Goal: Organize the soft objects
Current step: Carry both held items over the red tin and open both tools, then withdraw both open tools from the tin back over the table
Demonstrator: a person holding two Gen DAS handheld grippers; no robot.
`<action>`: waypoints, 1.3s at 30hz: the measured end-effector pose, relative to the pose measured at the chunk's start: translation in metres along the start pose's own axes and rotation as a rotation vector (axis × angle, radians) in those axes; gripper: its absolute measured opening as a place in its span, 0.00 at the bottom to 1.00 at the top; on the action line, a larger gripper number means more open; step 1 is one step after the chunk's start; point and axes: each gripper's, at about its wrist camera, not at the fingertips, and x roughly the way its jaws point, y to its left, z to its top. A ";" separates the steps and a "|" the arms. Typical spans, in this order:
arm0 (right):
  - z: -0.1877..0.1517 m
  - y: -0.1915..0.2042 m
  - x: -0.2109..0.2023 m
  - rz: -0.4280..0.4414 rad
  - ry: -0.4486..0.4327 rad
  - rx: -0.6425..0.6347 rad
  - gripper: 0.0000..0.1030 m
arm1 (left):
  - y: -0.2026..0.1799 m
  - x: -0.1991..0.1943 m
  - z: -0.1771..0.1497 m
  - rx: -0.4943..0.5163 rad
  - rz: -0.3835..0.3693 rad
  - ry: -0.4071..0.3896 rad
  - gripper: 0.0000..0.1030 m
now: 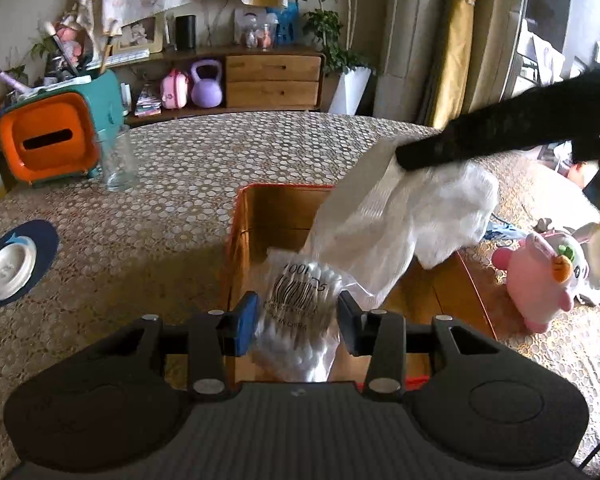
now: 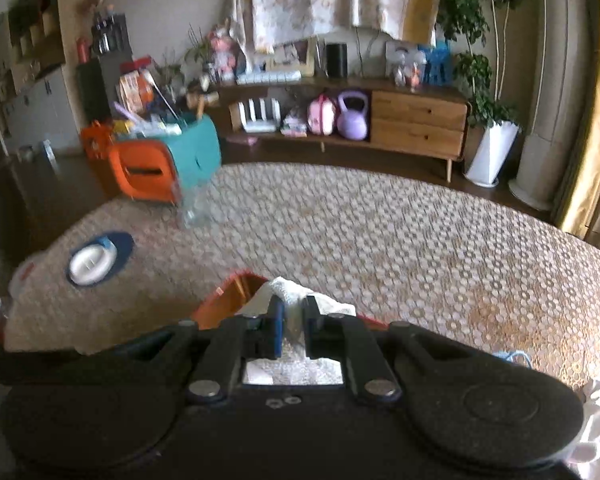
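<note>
- While both my claws hang over the open box [image 1: 260, 216], each carries something soft so it can drop straight in.
- My left claw [image 1: 298, 322] pinches a clear bag of cotton swabs [image 1: 300, 300], held low over the box's near end.
- My right claw [image 2: 292, 330] is clamped tight on a white towel [image 1: 400, 216], which drapes down across the box's far side.
- A pink plush toy [image 1: 540, 276] waits on the tablecloth [image 1: 204, 168] beside the box.

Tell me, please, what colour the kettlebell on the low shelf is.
The kettlebell is lilac purple; it shows best in the right wrist view.
</note>
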 end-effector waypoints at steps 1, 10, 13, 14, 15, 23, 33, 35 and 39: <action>-0.003 -0.001 0.006 -0.001 0.017 -0.001 0.09 | -0.003 0.003 0.000 0.007 0.001 0.004 0.41; -0.026 -0.005 0.041 -0.026 0.138 -0.007 0.09 | -0.020 0.028 0.001 0.072 0.022 0.092 0.41; -0.028 -0.003 0.043 -0.020 0.157 -0.014 0.10 | -0.022 0.034 0.000 0.078 0.026 0.117 0.41; -0.028 -0.002 0.043 -0.016 0.162 -0.015 0.10 | -0.022 0.035 0.000 0.079 0.028 0.127 0.41; -0.029 -0.002 0.043 -0.014 0.168 -0.014 0.11 | -0.023 0.037 -0.001 0.080 0.028 0.134 0.41; -0.030 -0.005 0.039 0.013 0.183 0.018 0.28 | -0.019 0.036 -0.006 0.069 0.035 0.138 0.71; -0.028 -0.006 0.018 0.011 0.128 0.029 0.71 | -0.018 0.024 -0.009 0.031 0.024 0.106 0.76; -0.027 -0.008 0.012 0.011 0.114 0.035 0.77 | -0.019 0.020 -0.009 0.035 0.039 0.093 0.76; -0.025 -0.014 -0.004 0.007 0.081 0.065 0.85 | -0.019 0.010 -0.008 0.022 0.034 0.075 0.76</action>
